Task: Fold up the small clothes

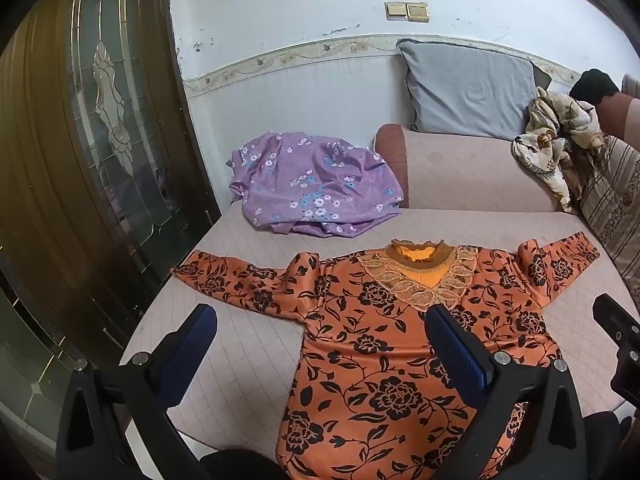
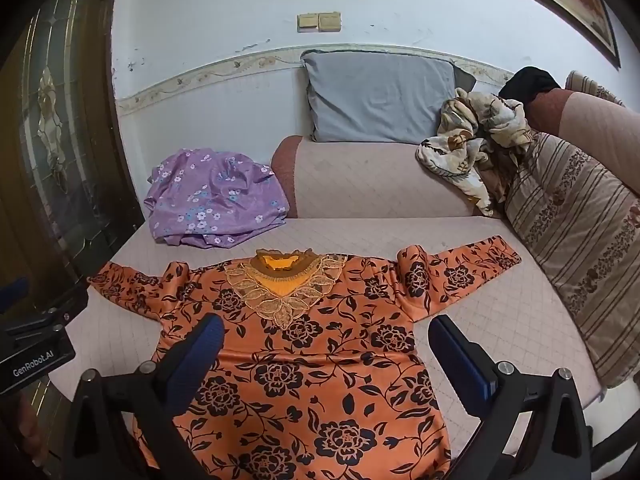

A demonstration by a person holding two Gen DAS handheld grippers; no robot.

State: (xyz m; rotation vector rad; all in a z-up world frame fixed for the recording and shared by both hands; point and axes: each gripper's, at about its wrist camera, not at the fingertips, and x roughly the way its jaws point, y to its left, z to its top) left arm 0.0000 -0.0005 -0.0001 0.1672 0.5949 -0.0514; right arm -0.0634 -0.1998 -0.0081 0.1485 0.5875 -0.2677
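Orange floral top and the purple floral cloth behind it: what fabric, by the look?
Orange floral top: probably soft matte knit, no shine; lace-like openwork collar. Purple floral cloth: thin, satiny woven, judging by glossy highlights along sharp creases. Neither is certain.

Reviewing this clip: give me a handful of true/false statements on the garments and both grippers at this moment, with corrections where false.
1. The orange floral top lies flat with both sleeves spread out. True.
2. The left gripper is clamped on a sleeve. False: its jaws are open, holding nothing.
3. The purple floral garment is neatly folded. False: it lies crumpled.
4. The right gripper is open above the top. True.
5. The grey pillow lies on the orange top. False: it leans against the wall.
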